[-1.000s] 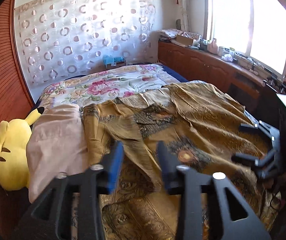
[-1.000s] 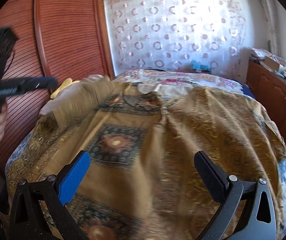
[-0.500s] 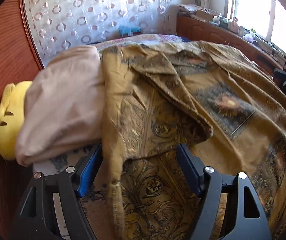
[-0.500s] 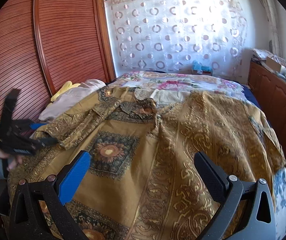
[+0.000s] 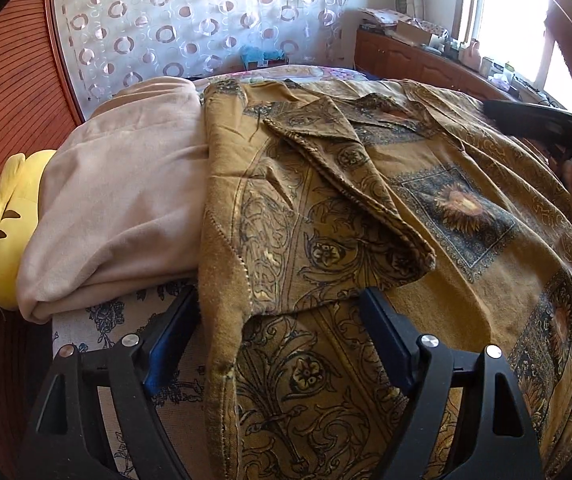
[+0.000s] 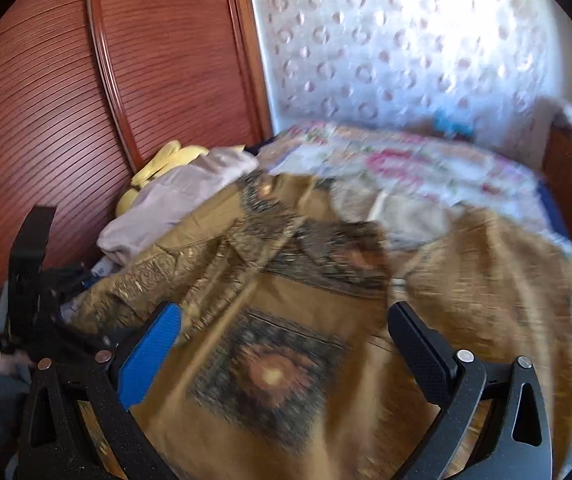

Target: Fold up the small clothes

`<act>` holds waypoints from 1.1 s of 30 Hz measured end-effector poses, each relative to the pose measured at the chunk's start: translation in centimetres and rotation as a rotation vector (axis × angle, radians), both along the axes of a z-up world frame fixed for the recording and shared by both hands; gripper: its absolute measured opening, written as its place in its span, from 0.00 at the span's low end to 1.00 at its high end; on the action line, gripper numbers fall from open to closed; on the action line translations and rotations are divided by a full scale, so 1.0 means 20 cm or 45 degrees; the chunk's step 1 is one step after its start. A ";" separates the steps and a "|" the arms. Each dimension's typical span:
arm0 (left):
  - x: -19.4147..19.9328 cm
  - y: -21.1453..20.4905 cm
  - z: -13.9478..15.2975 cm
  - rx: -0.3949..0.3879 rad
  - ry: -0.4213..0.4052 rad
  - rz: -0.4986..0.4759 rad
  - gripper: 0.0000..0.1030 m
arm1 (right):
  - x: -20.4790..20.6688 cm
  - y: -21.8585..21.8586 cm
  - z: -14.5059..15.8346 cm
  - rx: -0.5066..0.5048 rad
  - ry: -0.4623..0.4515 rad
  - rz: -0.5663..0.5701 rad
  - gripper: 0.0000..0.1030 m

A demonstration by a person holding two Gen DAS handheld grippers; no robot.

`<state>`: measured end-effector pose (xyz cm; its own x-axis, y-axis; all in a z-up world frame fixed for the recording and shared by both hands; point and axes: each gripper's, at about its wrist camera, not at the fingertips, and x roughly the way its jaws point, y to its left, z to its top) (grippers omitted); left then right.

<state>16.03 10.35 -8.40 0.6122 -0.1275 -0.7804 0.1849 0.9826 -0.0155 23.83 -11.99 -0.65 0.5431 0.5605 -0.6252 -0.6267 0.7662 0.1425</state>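
A bedroom, seen left to right from the two handheld tools: a ribbed red-brown wooden wardrobe door [image 5: 1, 92] closes the left side, a sheer curtain [image 5: 189, 20] with ring patterns hangs behind the bed, and low wooden cabinets [image 5: 410, 60] run beneath a bright window [image 5: 514, 20] on the right. On the bed, a smooth yellow plush toy [image 5: 9, 220] sits against the wardrobe, half under a soft, matte beige blanket [image 5: 125, 200] bundled into a rounded heap. Just beside it, overlapping its edge, lies the mustard-gold garment [image 5: 426, 216], a thin woven cloth printed with dark scrollwork and square sunburst medallions, one stitched-edge sleeve folded back across its front. It covers most of a blue-flowered bedsheet [image 5: 97, 320]; a pink floral quilt [image 6: 406, 160] lies further back. The left gripper [image 5: 277, 328] is low over the garment's near edge, its jaws opening, the cloth lying loose between them without being pinched. The right gripper [image 6: 286, 344] hovers above a medallion, its jaws spread wide and holding nothing; its view is motion-blurred
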 end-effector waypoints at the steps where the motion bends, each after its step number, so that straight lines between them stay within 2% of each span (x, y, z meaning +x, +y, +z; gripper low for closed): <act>1: 0.00 0.00 0.00 -0.003 0.001 0.000 0.80 | 0.04 0.03 -0.01 -0.005 0.017 0.009 0.96; 5: 0.01 0.00 0.00 -0.002 0.002 0.002 0.81 | 0.21 0.20 -0.07 -0.032 0.057 0.043 0.75; 10: 0.01 0.00 0.00 0.006 0.001 0.002 0.81 | 0.35 0.38 -0.13 -0.046 0.080 0.094 0.67; 15: 0.01 0.00 0.00 0.004 0.001 0.003 0.81 | 0.47 0.50 -0.21 -0.130 0.122 0.105 0.55; 18: 0.01 0.00 0.01 0.002 0.003 0.003 0.81 | 0.52 0.51 -0.23 -0.158 0.085 0.099 0.39; 19: 0.01 0.00 0.01 0.003 0.002 0.003 0.81 | 0.53 0.50 -0.23 -0.163 0.082 0.099 0.29; 20: 0.01 -0.01 0.01 0.003 0.002 0.003 0.81 | 0.54 0.50 -0.24 -0.165 0.085 0.103 0.14; 21: 0.01 -0.01 0.01 0.003 0.002 0.003 0.81 | 0.54 0.48 -0.25 -0.164 0.088 0.114 0.07; 23: 0.01 -0.01 0.01 0.002 0.001 0.002 0.82 | 0.54 0.46 -0.26 -0.160 0.073 0.111 0.03; 26: 0.01 -0.01 0.01 0.003 0.001 0.003 0.82 | 0.49 0.34 -0.24 -0.124 0.042 0.067 0.02; 28: 0.01 -0.01 0.01 0.001 0.005 0.005 0.82 | 0.39 0.25 -0.19 -0.095 0.030 0.039 0.02; 33: -0.01 0.00 0.03 -0.005 -0.025 0.020 0.82 | 0.23 0.06 -0.19 -0.076 0.018 -0.049 0.03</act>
<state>15.75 10.42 -7.82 0.6291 -0.1204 -0.7680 0.1694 0.9854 -0.0158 28.39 -10.74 -4.48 0.5543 0.5005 -0.6650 -0.5946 0.7972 0.1044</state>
